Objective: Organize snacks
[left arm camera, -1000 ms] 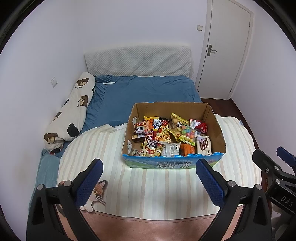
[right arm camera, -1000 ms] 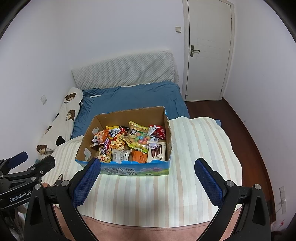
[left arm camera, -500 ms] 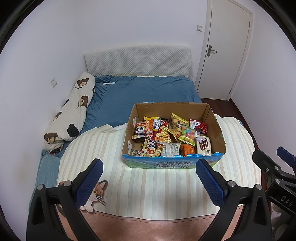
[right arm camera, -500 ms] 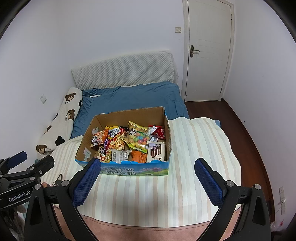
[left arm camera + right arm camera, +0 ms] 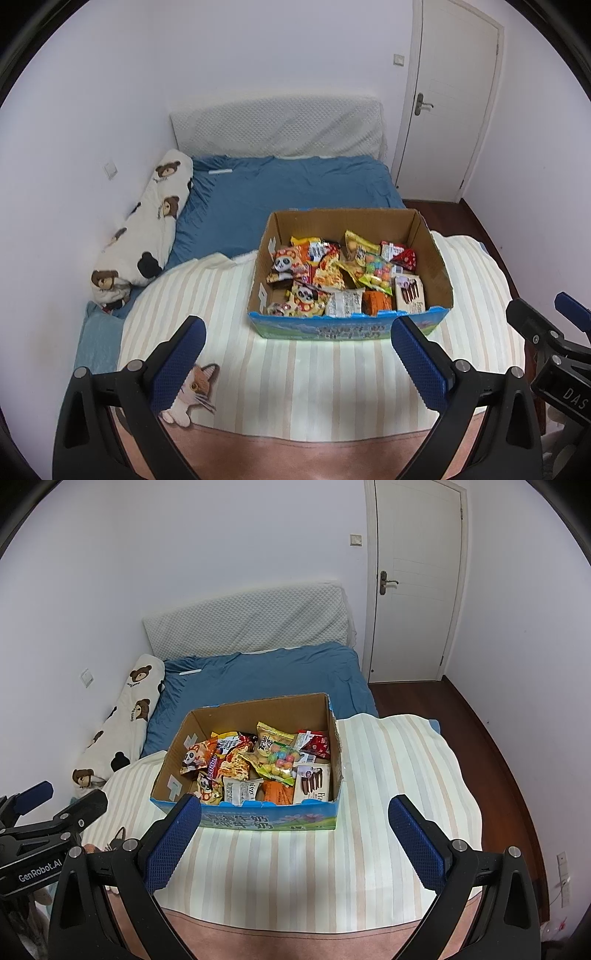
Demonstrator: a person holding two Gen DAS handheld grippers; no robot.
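Note:
A cardboard box (image 5: pixel 436 258) (image 5: pixel 173 760) with a blue printed front sits on a striped blanket (image 5: pixel 295 376) (image 5: pixel 399 775). Several snack packets fill it: a panda bag (image 5: pixel 282 263) (image 5: pixel 194 758), a pack of coloured candy balls (image 5: pixel 378 275) (image 5: pixel 282 762), a chocolate-stick box (image 5: pixel 409 291) (image 5: pixel 313 781), and a red packet (image 5: pixel 404 256) (image 5: pixel 319 744). My left gripper (image 5: pixel 297 365) stands open in front of the box, nothing between its blue pads. My right gripper (image 5: pixel 293 843) is open too, just short of the box's front wall. Each gripper shows at the edge of the other's view.
The blanket lies across the foot of a bed with a blue sheet (image 5: pixel 288 199). A bear-print pillow (image 5: pixel 147 236) lies along the left wall. A white closed door (image 5: pixel 413 579) and dark wood floor (image 5: pixel 491 760) are at the right. A cat print (image 5: pixel 194 391) marks the blanket's near left.

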